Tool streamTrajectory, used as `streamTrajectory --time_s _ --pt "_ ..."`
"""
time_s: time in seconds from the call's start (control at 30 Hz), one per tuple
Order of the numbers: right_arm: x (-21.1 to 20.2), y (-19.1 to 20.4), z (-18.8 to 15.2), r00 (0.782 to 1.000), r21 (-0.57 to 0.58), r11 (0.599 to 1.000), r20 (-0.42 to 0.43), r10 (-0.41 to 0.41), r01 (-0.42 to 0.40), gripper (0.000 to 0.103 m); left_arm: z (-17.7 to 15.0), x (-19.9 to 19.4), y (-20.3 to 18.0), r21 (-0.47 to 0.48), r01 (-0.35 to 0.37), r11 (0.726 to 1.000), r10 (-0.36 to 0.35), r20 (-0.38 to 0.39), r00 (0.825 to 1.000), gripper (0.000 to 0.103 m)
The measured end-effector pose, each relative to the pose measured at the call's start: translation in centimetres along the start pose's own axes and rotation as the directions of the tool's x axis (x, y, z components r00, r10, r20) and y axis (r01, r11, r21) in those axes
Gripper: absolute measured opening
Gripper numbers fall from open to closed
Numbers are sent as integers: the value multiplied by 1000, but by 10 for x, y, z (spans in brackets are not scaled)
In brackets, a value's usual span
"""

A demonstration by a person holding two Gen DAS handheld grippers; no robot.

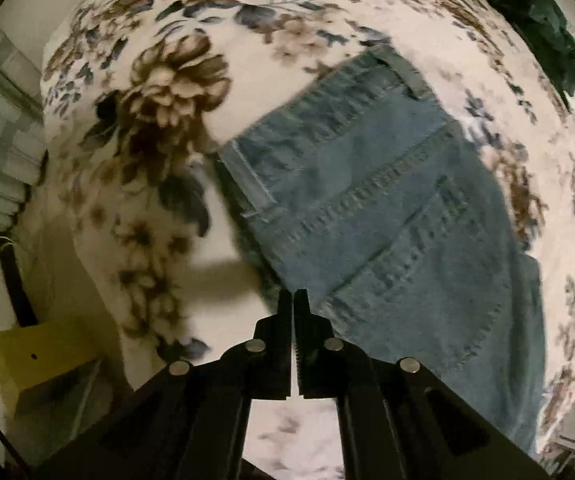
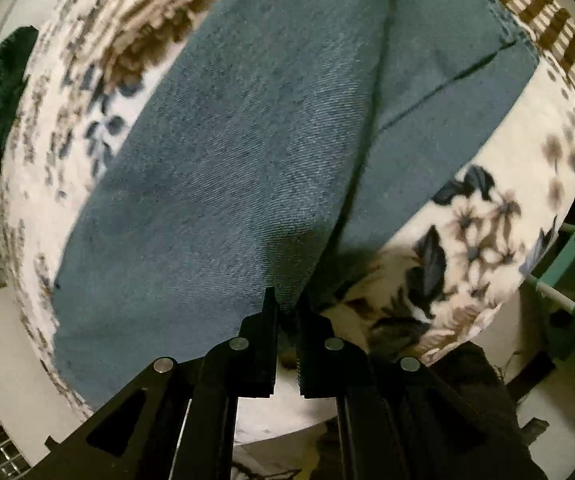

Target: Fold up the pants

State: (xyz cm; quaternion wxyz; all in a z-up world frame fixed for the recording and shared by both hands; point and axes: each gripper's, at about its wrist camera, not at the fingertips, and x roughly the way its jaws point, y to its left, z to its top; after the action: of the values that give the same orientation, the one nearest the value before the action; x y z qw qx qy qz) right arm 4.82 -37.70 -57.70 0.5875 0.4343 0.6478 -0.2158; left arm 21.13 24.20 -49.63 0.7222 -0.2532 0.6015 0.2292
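Black fingers of the left gripper (image 1: 293, 300) stand nearest in the left wrist view, clenched tip to tip. Whether a thin edge of cloth sits between them cannot be told; the pants (image 1: 387, 216) pass just beside and behind the tips. In the right wrist view the right gripper (image 2: 287, 304) has its fingers pinched on a raised fold of the pants (image 2: 247, 152), with denim bunched between the tips.

The pants are blue jeans. They lie spread on a bed (image 1: 155, 92) covered with a floral blanket. The left wrist view shows the waistband (image 1: 371, 80) and a back pocket (image 1: 419, 280). The right wrist view shows the legs running away from the gripper to the hems (image 2: 503, 36), near the striped border (image 2: 547, 24) of the blanket.

Handling, as judged from the fabric: denim is soft but thick and fairly heavy. It drapes under its own weight and sags between two grip points. The weave is coarse, so slipping from a firm pinch is unlikely. It is not fragile. Good hold points are the waistband, the side seams and the hems, where doubled layers give the fingers a firm ridge. A single-layer pinch in mid-panel lifts only a peak and drags the rest.

Containers: a yellow box (image 1: 43, 356) stands beside the bed in the left wrist view; its contents are not visible. A dark green cloth (image 1: 543, 40) lies at the far edge of the bed.
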Motion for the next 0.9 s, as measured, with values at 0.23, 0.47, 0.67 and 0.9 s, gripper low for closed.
streamTrajectory --time_s 0.23,0.47,0.67,0.9 --pt "26 -5 11 997 -1 1000 -67 -25 25 37 -3 -8 -13 33 23 999 -23 0 1000 1" --pt "-35 -35 27 991 63 992 91 100 -106 67 -42 -28 -89 217 34 976 -44 41 998 39" --pt "-76 -108 74 963 251 956 256 83 -149 67 -89 -18 -147 323 24 946 -45 58 997 70" --pt "-44 -164 144 961 398 901 269 68 -175 43 -121 19 -190 444 -101 890 88 52 995 71"
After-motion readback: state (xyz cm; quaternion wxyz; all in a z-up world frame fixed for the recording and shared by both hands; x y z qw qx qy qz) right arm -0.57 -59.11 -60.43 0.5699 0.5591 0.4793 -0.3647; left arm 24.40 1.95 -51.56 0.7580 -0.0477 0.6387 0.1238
